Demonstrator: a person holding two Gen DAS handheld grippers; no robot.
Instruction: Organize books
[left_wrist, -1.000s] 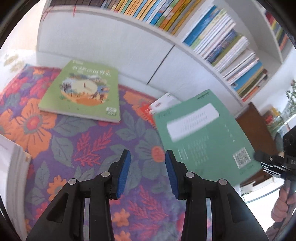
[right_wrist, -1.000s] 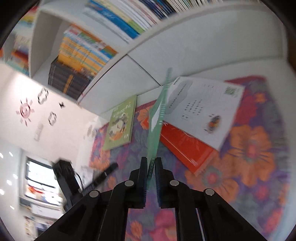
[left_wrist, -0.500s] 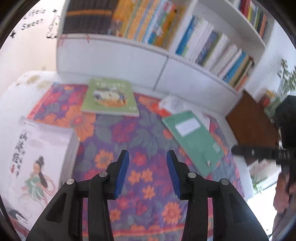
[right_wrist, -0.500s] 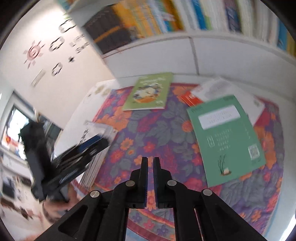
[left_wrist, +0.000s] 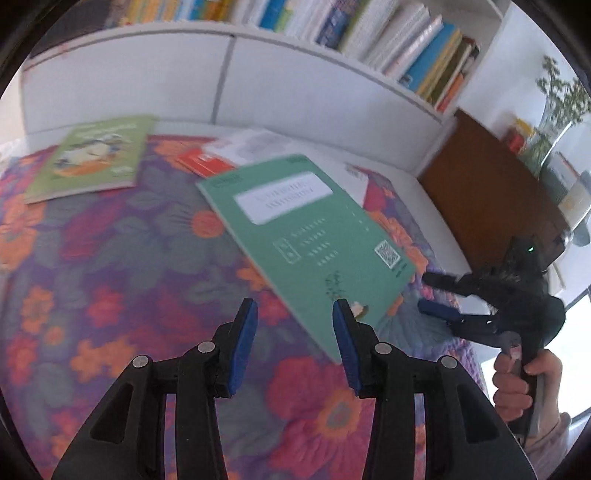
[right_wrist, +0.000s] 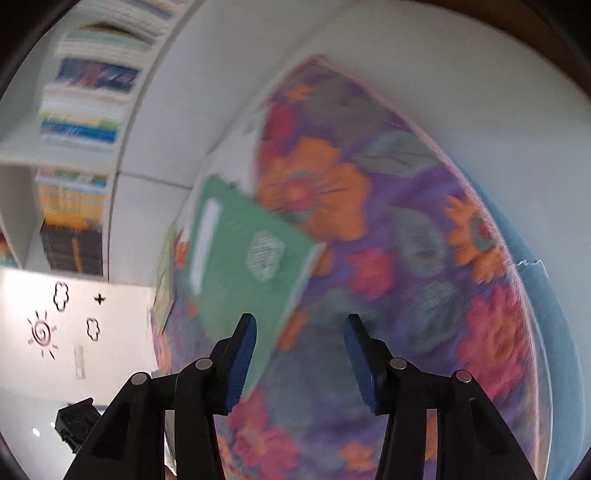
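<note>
A dark green book (left_wrist: 306, 236) lies flat on the floral cloth (left_wrist: 110, 277), its near corner just past my left gripper (left_wrist: 295, 326), which is open with nothing between its blue pads. My right gripper (left_wrist: 428, 293) is low beside that book's right corner, held by a hand (left_wrist: 517, 384). In the right wrist view the right gripper (right_wrist: 299, 328) has its jaws opening; the green book (right_wrist: 243, 251) runs along its left finger, and no pad presses on it. A light green book (left_wrist: 92, 158) lies at the far left.
A red book (left_wrist: 199, 162) and a white one (left_wrist: 251, 144) lie behind the green book. A white bookshelf (left_wrist: 295, 92) full of books stands along the back. A brown wooden table (left_wrist: 491, 192) with a plant stands at the right.
The right gripper held the green book upright, then let it go; the book now lies flat. That gripper has dropped low and opened. The left gripper pulled back, then came in close to the book.
</note>
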